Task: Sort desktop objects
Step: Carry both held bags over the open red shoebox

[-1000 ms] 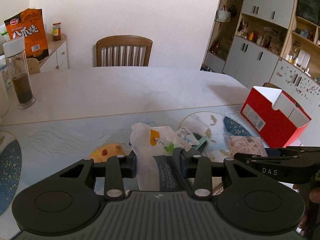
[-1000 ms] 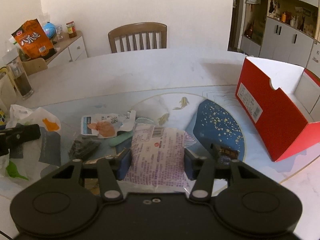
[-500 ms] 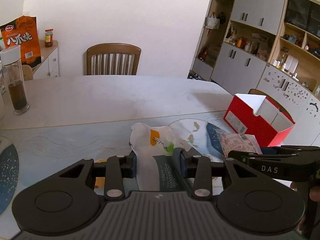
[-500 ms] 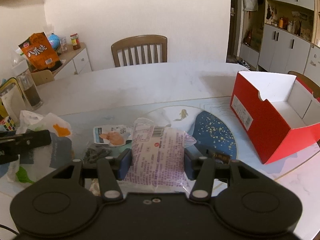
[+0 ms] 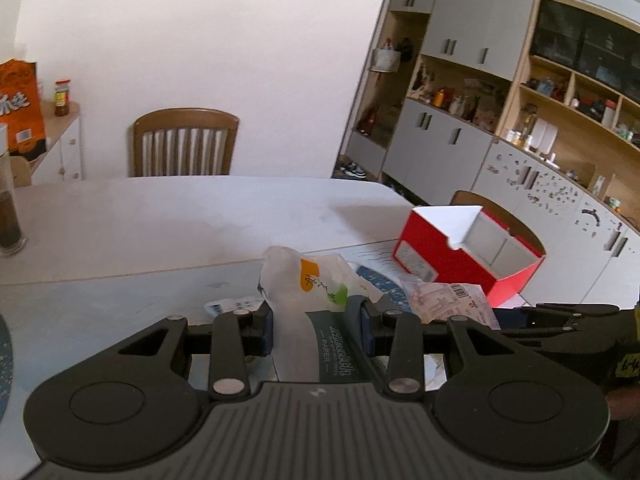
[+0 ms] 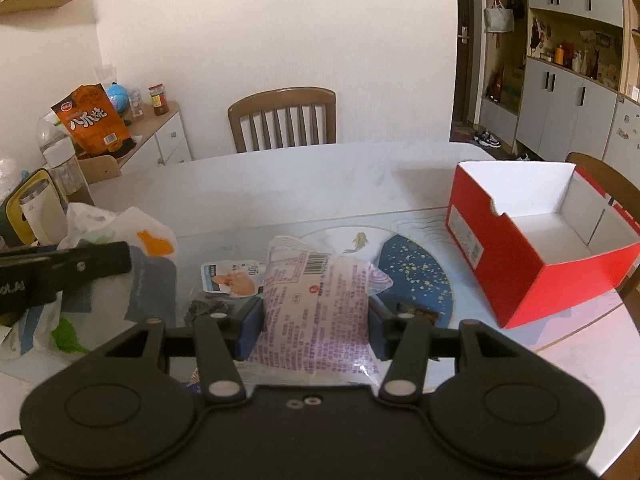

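Left tool [image 5: 316, 330] clamps tissue pack [image 5: 310, 312]; right tool [image 6: 314, 326] clamps purple snack bag [image 6: 316, 312] (both above desk [image 6: 320, 184]), red box [image 6: 532, 248] nearby.

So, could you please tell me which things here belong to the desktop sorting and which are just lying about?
Part of the job:
- tissue pack in the left gripper
- purple-printed snack packet in the right gripper
- red box, open and empty
- small wrappers on the table

Lying about:
- orange snack bag
- wooden chair
- clear bottle
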Tool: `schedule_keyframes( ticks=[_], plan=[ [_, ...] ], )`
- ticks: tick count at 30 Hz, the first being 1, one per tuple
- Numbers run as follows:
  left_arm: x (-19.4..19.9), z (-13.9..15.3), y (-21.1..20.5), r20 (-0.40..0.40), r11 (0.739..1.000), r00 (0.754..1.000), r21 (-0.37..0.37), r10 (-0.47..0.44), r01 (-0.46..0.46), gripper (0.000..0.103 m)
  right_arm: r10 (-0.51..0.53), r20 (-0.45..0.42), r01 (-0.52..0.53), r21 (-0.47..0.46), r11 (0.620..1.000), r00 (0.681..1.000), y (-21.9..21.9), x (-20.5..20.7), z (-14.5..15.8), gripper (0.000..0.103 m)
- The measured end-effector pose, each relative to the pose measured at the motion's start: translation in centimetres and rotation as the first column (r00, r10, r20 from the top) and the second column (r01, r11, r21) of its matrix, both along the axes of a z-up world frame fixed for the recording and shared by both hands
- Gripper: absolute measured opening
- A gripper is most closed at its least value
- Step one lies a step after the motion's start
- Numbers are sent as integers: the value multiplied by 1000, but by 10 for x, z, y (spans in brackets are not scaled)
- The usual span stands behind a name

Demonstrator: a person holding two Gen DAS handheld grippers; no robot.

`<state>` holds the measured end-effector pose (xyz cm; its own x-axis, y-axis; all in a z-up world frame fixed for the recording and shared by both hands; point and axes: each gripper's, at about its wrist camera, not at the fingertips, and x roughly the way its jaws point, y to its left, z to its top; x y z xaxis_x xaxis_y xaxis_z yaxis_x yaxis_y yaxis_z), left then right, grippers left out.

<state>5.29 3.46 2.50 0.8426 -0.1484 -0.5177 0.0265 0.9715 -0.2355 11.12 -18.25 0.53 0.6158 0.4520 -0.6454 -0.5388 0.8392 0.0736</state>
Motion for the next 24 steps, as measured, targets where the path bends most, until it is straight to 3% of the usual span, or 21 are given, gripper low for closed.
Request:
schedule_keyframes(
  ticks=[12, 24],
  plan=[
    [34, 18, -55, 13, 997, 997, -11, -78, 78, 37, -38, 17, 37, 25, 999, 999, -54, 23, 15, 52],
    [84, 31, -114, 27, 999, 998, -9, -50, 50, 37, -16, 33, 15, 23, 1000, 999, -110, 98, 24, 52]
  ],
)
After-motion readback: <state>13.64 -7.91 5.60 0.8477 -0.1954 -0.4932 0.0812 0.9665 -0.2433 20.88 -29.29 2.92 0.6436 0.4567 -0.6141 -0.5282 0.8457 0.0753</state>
